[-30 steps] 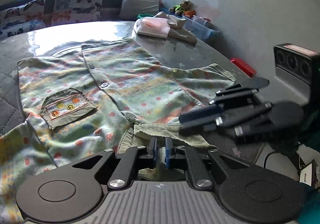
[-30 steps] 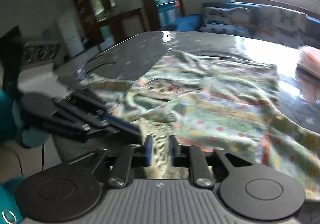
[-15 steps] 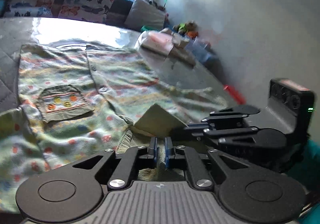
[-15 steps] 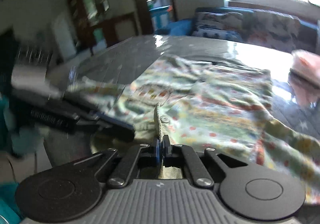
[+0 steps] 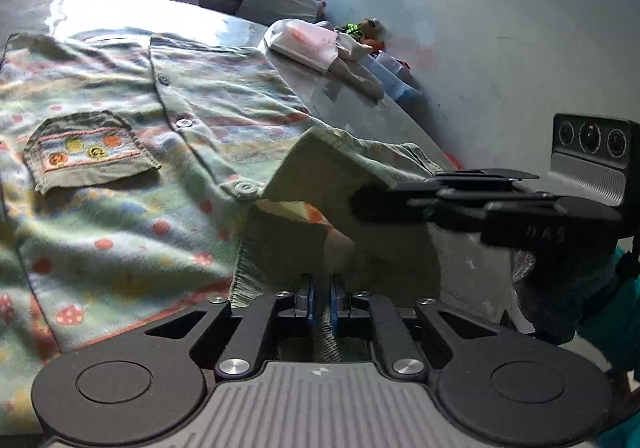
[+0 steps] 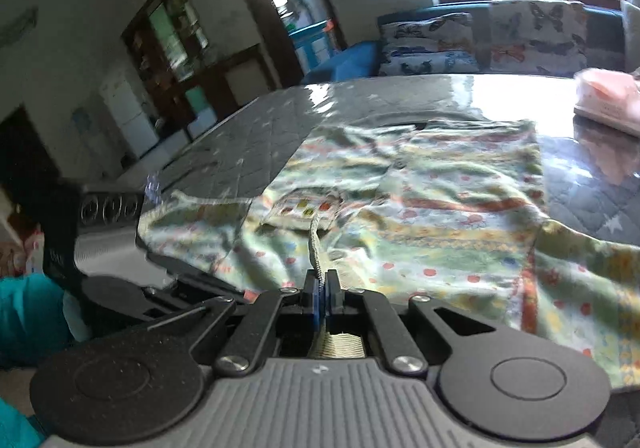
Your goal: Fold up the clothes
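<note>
Left gripper (image 5: 322, 290): black linkage arms, silver screws, blue pads, ribbed grey housing flanked by round black discs. Right gripper (image 6: 322, 294): same build, black and grey, blue pads. Teal sleeve (image 6: 28, 312) worn at the wrist.

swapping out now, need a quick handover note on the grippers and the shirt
Left gripper: shut on the shirt's ribbed collar edge.
Right gripper: its fingers have just closed on the same edge, further along; shut.
Shirt: spread front-up on the table, buttoned, pocket showing, collar lifted and starting to turn over.
Done: both grips set.
Left: carry the fold over, flatten, finish folding.
Folded pink garment sits at the table's far side.
</note>
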The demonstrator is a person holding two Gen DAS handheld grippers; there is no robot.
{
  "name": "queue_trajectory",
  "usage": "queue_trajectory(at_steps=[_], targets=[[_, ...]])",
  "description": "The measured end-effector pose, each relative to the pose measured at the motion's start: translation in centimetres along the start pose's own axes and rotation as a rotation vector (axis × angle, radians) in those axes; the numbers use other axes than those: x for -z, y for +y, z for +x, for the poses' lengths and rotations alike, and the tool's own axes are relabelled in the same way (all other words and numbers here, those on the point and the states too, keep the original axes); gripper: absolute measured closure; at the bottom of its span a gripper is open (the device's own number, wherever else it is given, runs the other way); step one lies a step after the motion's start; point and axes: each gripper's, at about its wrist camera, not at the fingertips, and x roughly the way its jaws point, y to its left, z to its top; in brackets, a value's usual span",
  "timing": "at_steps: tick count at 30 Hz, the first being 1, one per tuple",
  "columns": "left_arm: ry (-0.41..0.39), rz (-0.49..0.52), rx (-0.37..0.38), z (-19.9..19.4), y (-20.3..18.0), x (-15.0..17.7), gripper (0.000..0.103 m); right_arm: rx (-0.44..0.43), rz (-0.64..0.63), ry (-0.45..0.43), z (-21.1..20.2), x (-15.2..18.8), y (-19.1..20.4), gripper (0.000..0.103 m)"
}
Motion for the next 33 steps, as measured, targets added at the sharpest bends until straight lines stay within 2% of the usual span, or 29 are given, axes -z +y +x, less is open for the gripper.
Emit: queue_trajectory(at_steps=[2, 3, 8, 14, 16, 18, 25, 30, 33], targets=[[0.002, 0.019, 0.002, -0.2, -0.3, 0.1, 0.091, -0.012, -0.032, 0.038, 0.8, 0.3, 0.6, 0.101], [0.002, 0.031, 0.004, -0.4, -0.5, 0.2, 0.085, -0.018, -0.041, 0.055, 1.1, 0.4, 0.8, 0.100], [0.002, 0.104, 0.001, -1.4, -1.6, 0.8, 0.080, -0.063, -0.047, 0.111, 1.7, 0.5, 1.1, 0.091], [-0.020, 0.136, -0.010, -4.0, -2.1, 1.3, 0.073, -0.125, -0.033, 0.055, 0.3, -0.9, 0.8, 0.086], [-0.039, 0.124, -0.029, -5.0, -1.7, 1.3, 0.071, -0.111, -0.011, 0.034, 0.6, -1.4, 0.4, 0.086], [-0.062, 0.101, -0.055, -6.0, -1.2, 1.3, 0.071, -0.054, -0.031, 0.026, 1.6, -1.6, 0.4, 0.086], [-0.150, -0.024, -0.238, -10.7, 2.6, 1.6, 0.070, 0.083, -0.224, 0.095, 4.7, 0.3, 1.6, 0.087], [-0.255, -0.182, -0.458, -14.9, 6.7, 2.0, 0.066, 0.087, -0.297, 0.046, 4.2, -0.2, 3.2, 0.087], [-0.313, -0.256, -0.624, -17.2, 8.5, 2.7, 0.065, 0.084, -0.306, 0.082, 5.3, -0.1, 3.3, 0.087]])
